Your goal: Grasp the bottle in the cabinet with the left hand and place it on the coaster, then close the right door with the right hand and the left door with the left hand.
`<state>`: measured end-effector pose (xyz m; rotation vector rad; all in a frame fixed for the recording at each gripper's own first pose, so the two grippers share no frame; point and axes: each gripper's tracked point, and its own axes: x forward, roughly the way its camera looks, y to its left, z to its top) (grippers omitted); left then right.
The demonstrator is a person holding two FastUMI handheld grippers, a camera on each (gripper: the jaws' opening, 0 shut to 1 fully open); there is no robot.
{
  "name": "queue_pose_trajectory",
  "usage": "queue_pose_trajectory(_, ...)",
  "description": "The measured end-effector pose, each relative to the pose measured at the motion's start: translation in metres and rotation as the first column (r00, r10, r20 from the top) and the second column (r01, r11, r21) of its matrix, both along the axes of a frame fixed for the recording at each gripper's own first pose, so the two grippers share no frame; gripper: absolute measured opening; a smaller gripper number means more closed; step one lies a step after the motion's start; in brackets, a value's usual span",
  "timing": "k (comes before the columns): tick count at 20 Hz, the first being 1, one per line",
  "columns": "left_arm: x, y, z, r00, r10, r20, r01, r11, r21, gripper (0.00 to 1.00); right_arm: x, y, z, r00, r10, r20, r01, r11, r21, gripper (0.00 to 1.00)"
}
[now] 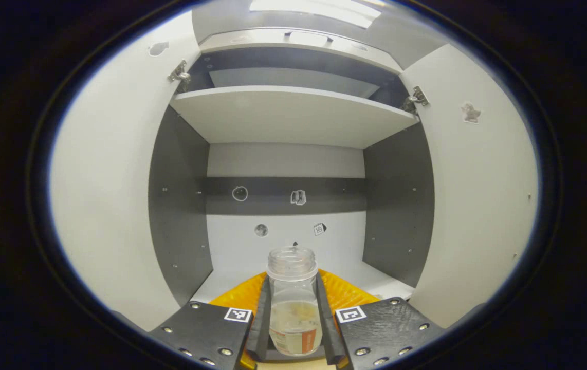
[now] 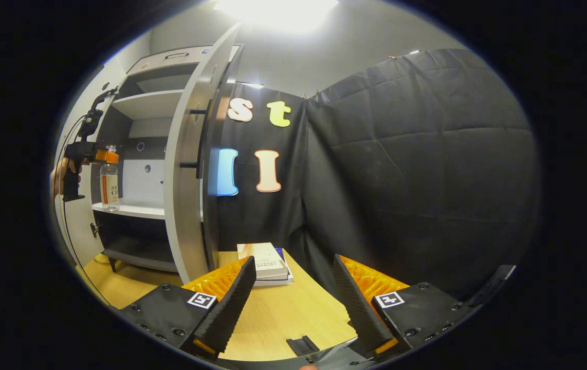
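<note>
1. Left gripper (image 1: 293, 329) clamped on bottle (image 1: 293, 308): both fingers (image 1: 263, 318) pressed against its sides, bottle upright between them.
2. Bottle clear, no cap on the threaded neck, pale liquid in the lower part, label with an orange band near the base.
3. Seen from right gripper view: bottle (image 2: 110, 180) at the front edge of the cabinet's middle shelf (image 2: 134, 209), base at or just above shelf level; cannot tell whether touching.
4. Left gripper (image 2: 99, 155) there gripping the bottle at its upper part, held by a hand (image 2: 59, 177) at the far left.
5. Cabinet (image 1: 286, 169) open, both doors swung outward: left door (image 1: 103, 190) and right door (image 1: 478, 195) flanking the opening. Upper shelf (image 1: 293, 115) bare, small stickers on the back wall.
6. Right gripper (image 2: 293, 303) with fingers spread wide apart, nothing between them, hovering over wooden table (image 2: 283, 313), well apart from the cabinet.
7. Right door (image 2: 190, 169) edge-on in right gripper view, two dark handle mounts showing.
8. Stack of books (image 2: 268, 263) on the table just beside the door's lower edge.
9. Small dark flat object (image 2: 302, 345) on the table near the right gripper; cannot tell what it is.
</note>
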<state>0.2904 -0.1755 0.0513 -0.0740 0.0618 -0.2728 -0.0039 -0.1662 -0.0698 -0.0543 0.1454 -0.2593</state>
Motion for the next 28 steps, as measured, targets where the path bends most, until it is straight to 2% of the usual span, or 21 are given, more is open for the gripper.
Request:
queue_pose_trajectory(14,-0.088,-0.006,-0.038,1.0,-0.011,-0.028,0.012,1.0,0.003,0.43,-0.029,0.0,-0.005,0.996,0.087,-0.019,-0.087,0.996,0.01,0.96)
queue_pose_trajectory(15,-0.094,-0.006,-0.041,1.0,-0.012,-0.026,0.012,1.0,0.002,0.44,-0.031,0.0,-0.006,0.995,0.094,-0.02,-0.094,0.996,0.008,0.93)
queue_pose_trajectory(17,-0.105,-0.006,-0.048,1.0,-0.01,-0.026,0.01,1.0,0.0,0.44,-0.036,0.001,-0.008,0.994,0.105,-0.023,-0.105,0.994,0.004,0.93)
queue_pose_trajectory(20,-0.116,-0.006,-0.06,0.999,-0.008,-0.037,0.008,1.0,0.001,0.44,-0.043,0.0,-0.011,0.993,0.113,-0.026,-0.113,0.994,0.006,0.93)
queue_pose_trajectory(21,-0.12,-0.007,-0.065,0.999,-0.006,-0.04,0.006,1.0,0.002,0.44,-0.045,-0.001,-0.013,0.993,0.114,-0.027,-0.114,0.993,0.008,0.96)
queue_pose_trajectory(28,-0.141,-0.017,-0.093,0.999,-0.019,-0.03,0.019,1.0,0.0,0.44,-0.053,-0.001,-0.02,0.993,0.113,-0.036,-0.112,0.994,0.019,0.96)
